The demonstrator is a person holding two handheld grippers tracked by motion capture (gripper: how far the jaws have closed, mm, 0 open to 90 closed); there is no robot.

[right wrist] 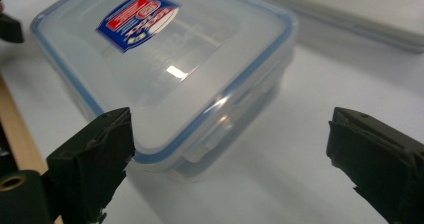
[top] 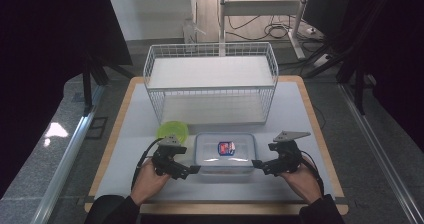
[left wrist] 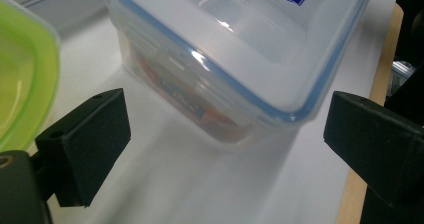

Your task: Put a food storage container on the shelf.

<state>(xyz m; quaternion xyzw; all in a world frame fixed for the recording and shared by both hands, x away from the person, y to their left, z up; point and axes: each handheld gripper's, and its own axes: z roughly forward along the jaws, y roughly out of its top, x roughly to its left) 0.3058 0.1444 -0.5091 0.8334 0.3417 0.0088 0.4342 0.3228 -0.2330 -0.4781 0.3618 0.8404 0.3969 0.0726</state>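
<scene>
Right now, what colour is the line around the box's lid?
Blue, running round the clear lid; the right gripper view shows it best.

Clear box (top: 225,154), milky lid edged in blue; red, white and blue label (top: 226,147) on top, with red and blue print showing through the side wall (left wrist: 182,101). Yellow-green tub (top: 172,130) beside it. White wire basket (top: 210,79). Pale grey-white mat (top: 300,114) over a light wood table (top: 320,129). Black grippers, left (top: 192,170) and right (top: 257,163), each capped with a grey plate. Dark sleeves (top: 112,209).
</scene>
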